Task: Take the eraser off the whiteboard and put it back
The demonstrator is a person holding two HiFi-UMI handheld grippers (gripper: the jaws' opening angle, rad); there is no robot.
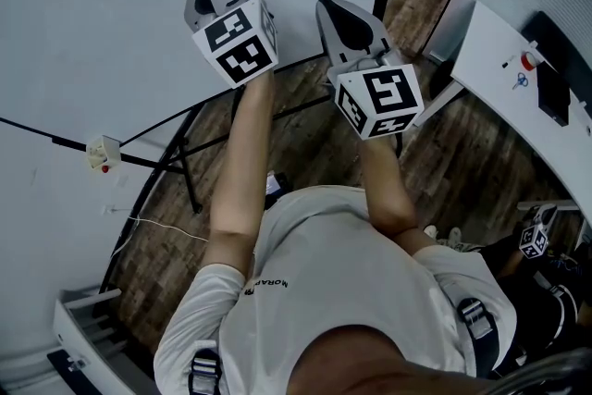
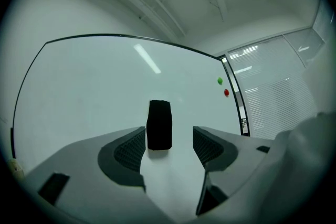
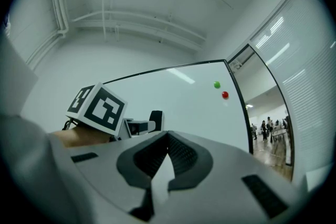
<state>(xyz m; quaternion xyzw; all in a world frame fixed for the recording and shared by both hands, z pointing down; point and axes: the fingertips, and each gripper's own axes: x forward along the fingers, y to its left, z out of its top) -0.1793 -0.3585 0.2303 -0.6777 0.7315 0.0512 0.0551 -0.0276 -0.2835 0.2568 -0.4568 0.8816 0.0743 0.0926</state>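
eraser (image 2: pixel 159 124) sits on the whiteboard (image 2: pixel 89 92), ahead of the left gripper (image 2: pixel 169 140), jaws apart and empty; right gripper (image 3: pixel 167 140) closed, empty. removal and return both remain.

Cool, even indoor light, no hard shadows. Whiteboard (image 2: pixel 94 92) carries a faint streak reflection (image 2: pixel 147 59) of a ceiling strip, mild glare only. Both gripper views: strong fisheye w/ black vignette in corners, board edge bowed, near fg a bit soft. Eraser (image 2: pixel 159 125) reads flat black, no surface detail. Blinds (image 2: pixel 278 97) at right bright, slightly washed out. Head view sharper, less bent; floor (image 1: pixel 305 129) dim vs. the board.
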